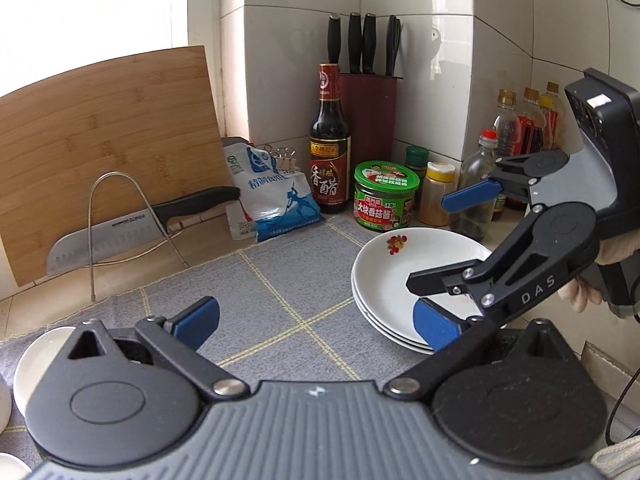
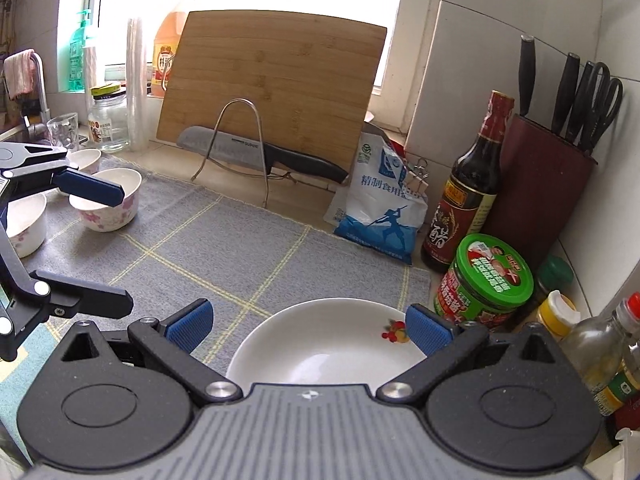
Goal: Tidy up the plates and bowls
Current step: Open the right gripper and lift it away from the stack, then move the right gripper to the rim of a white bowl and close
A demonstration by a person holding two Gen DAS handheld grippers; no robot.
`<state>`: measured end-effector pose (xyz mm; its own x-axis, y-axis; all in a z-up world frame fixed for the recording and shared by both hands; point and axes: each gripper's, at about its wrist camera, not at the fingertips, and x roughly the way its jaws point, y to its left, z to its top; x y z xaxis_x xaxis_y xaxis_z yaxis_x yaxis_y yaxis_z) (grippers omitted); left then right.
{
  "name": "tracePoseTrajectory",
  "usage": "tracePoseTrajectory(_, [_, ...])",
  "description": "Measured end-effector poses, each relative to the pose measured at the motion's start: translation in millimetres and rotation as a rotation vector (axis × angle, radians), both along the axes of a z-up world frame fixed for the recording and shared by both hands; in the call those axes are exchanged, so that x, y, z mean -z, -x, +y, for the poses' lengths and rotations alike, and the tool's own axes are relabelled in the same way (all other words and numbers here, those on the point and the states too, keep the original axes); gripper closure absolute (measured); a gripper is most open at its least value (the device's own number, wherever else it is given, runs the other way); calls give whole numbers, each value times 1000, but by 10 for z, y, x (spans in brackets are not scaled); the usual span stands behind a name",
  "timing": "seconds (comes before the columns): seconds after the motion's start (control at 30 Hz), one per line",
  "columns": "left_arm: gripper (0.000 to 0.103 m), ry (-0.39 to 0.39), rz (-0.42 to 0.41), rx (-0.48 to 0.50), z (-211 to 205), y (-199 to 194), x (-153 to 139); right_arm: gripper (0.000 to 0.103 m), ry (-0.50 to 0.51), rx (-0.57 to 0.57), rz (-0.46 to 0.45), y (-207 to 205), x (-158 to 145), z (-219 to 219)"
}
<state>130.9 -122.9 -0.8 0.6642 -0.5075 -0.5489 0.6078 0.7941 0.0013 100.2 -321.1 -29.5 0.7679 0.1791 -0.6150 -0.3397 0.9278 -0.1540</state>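
A stack of three white plates (image 1: 384, 276) with a small fruit print lies at the right of the grey mat (image 1: 280, 280). My right gripper (image 1: 426, 240) hovers open over the stack, turned sideways, one finger above the other. In the right wrist view the top plate (image 2: 328, 344) sits between its spread blue pads (image 2: 188, 326), untouched, and my right gripper (image 2: 308, 328) holds nothing. My left gripper (image 1: 316, 324) is open over bare mat, left of the plates. Floral bowls (image 2: 108, 200) stand at the mat's far left, behind my left gripper (image 2: 125, 249). One white bowl (image 1: 36, 364) shows at the lower left.
A bamboo cutting board (image 1: 108, 152) leans on the window sill, with a knife (image 1: 132, 232) resting in a wire rack. A salt bag (image 1: 276, 200), vinegar bottle (image 1: 330, 140), green-lidded jar (image 1: 386, 196), knife block (image 1: 370, 108) and spice bottles (image 1: 476, 192) crowd the back right corner.
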Motion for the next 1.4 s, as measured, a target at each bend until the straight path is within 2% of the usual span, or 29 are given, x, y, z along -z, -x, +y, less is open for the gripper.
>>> tracePoseTrajectory(0.1, [1, 15, -10, -20, 235, 36, -2, 0, 28, -22, 21, 53, 60, 248])
tracePoseTrajectory(0.33, [1, -44, -46, -97, 911, 149, -10, 0, 35, -65, 42, 231, 152, 1018])
tracePoseTrajectory(0.67, [1, -122, -12, -223, 1840, 196, 77, 0, 10, -138, 91, 337, 307, 2046])
tracePoseTrajectory(0.9, [1, -144, 47, -262, 2250, 112, 143, 0, 27, -224, 101, 350, 403, 2578])
tracePoseTrajectory(1.07, [1, -163, 94, -287, 2461, -3, 158, 0, 4, -303, 113, 334, 475, 2889])
tracePoseTrajectory(1.27, [1, -194, 197, -270, 2658, -165, 244, 0, -11, -362, 108, 316, 523, 3198])
tracePoseTrajectory(1.4, [3, -218, 232, -248, 2700, -238, 295, 0, -20, -363, 104, 267, 558, 3357])
